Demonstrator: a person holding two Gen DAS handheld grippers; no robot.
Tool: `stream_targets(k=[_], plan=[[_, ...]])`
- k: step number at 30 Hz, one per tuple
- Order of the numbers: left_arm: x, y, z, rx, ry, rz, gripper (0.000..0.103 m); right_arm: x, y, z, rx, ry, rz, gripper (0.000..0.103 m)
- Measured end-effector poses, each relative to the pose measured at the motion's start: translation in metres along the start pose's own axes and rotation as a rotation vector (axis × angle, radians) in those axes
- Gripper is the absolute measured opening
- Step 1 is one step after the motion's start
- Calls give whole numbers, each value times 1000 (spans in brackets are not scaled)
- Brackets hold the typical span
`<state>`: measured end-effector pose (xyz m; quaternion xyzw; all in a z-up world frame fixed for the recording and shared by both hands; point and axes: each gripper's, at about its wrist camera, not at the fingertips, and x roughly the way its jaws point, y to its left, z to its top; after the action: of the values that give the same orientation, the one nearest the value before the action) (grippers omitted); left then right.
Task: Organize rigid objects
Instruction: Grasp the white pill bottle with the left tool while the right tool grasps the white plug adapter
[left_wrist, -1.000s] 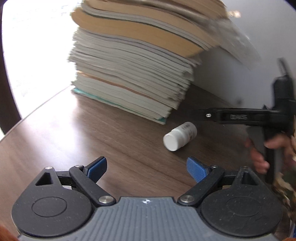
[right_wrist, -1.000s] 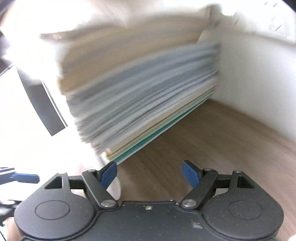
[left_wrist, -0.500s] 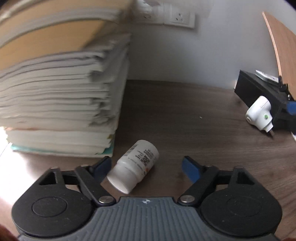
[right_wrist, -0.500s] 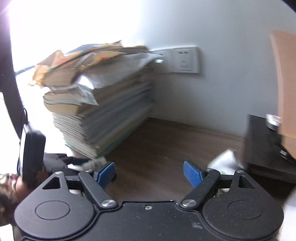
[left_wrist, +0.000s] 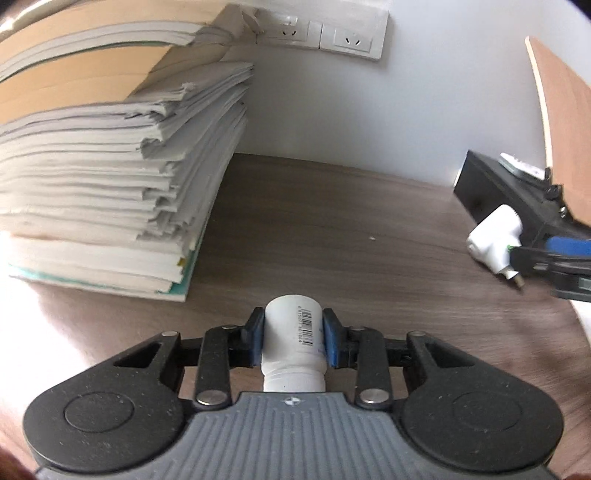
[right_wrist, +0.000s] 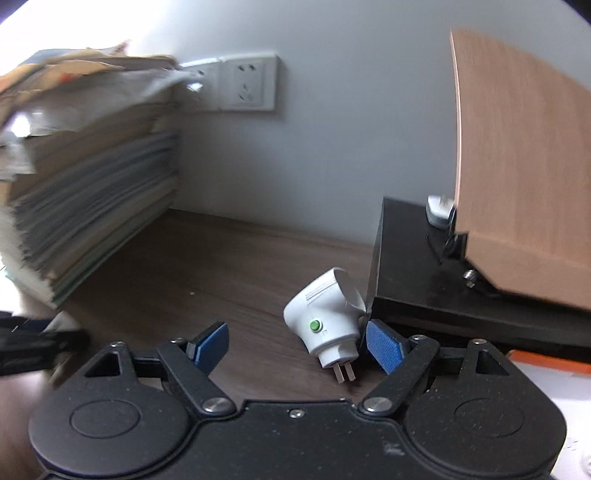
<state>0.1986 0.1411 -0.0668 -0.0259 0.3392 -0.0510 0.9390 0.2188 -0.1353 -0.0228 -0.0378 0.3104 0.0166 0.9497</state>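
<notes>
My left gripper is shut on a white plastic bottle with a barcode label, which lies on the dark wooden table. A white plug adapter with a green button lies against a black box; it also shows in the left wrist view. My right gripper is open, its right pad close beside the adapter and its left pad well apart from it. The right gripper's fingertips show at the right edge of the left wrist view.
A tall stack of books and papers stands on the left of the table. Wall sockets sit on the white wall behind. A brown wooden panel rises above the black box, with a small white object on the box.
My left gripper moved forward and closed on the white bottle, which lay loose between its open fingers before. My right gripper swung right and down to the plug adapter.
</notes>
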Motion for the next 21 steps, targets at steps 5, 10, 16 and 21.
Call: stream_targets(k=[5,10,16,21], plan=[[-9,-4,-1,-36,-3,-29,33,36,-8,-3,185,98,19,102],[-16,-1,-8,-51,1,-42,33,47,7,-5,185,52,47,102],[-18,11,-12,-74,10,-33,33,43,29,3,116,-6,-88,102],[-17,17,-12,-83,8,-38,33,69,30,5,153,38,-194,102]])
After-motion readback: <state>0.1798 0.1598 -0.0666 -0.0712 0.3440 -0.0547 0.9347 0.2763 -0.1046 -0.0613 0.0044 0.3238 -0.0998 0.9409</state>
